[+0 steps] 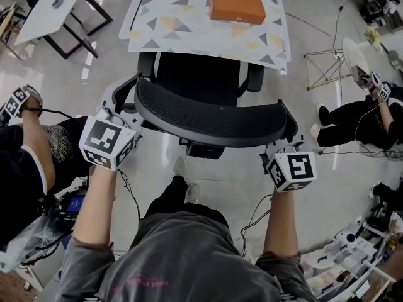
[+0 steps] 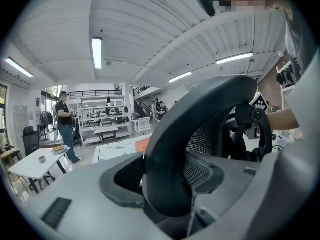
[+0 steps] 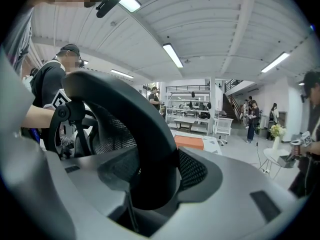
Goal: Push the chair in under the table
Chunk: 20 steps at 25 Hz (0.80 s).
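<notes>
While the left claw and right claw clamp the chair backrest rim, only the seat front reaches the worktop edge; most travel apparently remains.

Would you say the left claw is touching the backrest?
Touching: in the left gripper view, the backrest fills the left claw, pressed by both jaws.

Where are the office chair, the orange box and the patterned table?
office chair [image 1: 208, 109]: head view, on its mesh backrest.
orange box [image 1: 237, 6]: head view, on its top face.
patterned table [image 1: 165, 24]: head view, on bare tabletop.
</notes>
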Available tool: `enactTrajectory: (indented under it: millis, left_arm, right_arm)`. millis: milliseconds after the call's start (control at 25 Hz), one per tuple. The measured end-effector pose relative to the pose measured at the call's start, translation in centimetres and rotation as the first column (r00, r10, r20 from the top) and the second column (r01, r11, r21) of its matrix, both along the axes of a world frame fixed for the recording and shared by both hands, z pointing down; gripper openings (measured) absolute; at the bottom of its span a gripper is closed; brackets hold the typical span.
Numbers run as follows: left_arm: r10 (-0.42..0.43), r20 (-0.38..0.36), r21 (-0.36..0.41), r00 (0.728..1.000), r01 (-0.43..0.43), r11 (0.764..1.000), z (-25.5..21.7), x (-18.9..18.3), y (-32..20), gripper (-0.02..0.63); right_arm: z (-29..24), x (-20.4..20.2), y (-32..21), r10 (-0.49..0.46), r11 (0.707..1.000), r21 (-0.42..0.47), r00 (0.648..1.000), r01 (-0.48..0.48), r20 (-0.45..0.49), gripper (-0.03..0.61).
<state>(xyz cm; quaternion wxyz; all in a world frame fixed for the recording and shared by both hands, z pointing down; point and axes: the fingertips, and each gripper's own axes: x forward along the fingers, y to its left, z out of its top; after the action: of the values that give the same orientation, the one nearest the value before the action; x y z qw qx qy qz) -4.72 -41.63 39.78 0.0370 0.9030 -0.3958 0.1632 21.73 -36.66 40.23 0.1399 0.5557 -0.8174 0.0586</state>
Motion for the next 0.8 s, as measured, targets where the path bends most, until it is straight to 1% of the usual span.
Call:
enactTrajectory:
  millis: [320,800]
  left_arm:
    - [0.000,0.004,-0.010,1.000,0.000,1.000,0.2,0.4,-2.7,0.229]
    - [0.002,-0.003,-0.007,1.000,-0.002,1.000,0.2,0.6,-2.6,0.232]
  right_arm:
    - [0.0,0.3,-2.6,0.005,1.000,0.001,1.000,-0.005,-0.007,0.225]
    - [0.1,0.5,-2.5,-0.003,1.000,0.009,1.000,0.003,-0.001,0.225]
